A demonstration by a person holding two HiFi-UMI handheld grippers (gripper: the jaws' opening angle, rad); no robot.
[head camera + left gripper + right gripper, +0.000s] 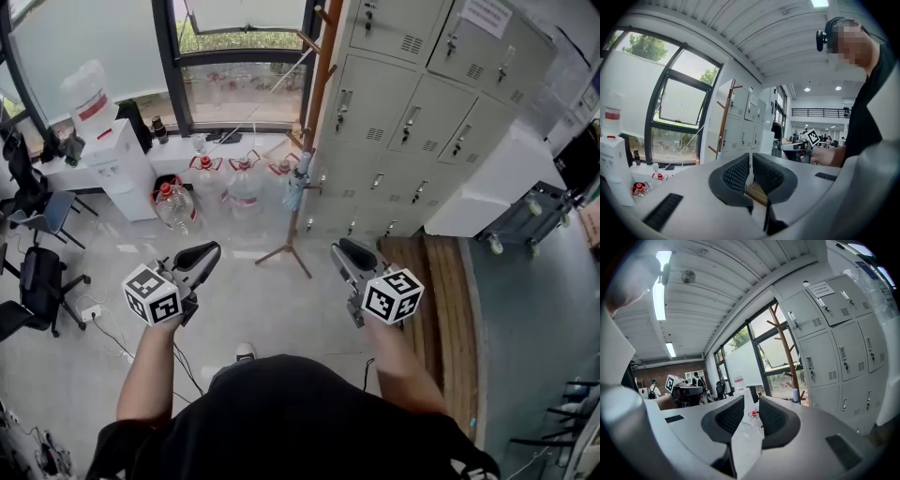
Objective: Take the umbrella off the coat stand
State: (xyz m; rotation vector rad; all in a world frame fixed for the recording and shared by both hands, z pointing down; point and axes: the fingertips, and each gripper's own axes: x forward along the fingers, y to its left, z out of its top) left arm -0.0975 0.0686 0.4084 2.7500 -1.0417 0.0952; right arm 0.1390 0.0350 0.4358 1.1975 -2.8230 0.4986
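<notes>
A wooden coat stand [317, 103] rises in front of the grey lockers, its tripod feet on the floor. A folded light-blue umbrella [298, 183] hangs from a low peg on it. In the head view my left gripper [202, 255] and right gripper [352, 251] are held side by side, well short of the stand and level with its feet. Both have jaws drawn together with nothing between them. The right gripper view shows the coat stand [787, 352] and the umbrella [795, 394] to the right of my right gripper [751, 411]. The left gripper [751, 161] points towards the stand [725, 117].
Grey lockers [422, 112] stand just right of the coat stand. Large water jugs [173, 202] and a water dispenser [103, 141] sit to the left by the window. Office chairs [37, 281] and floor cables lie at far left, a wheeled cart [525, 220] at far right.
</notes>
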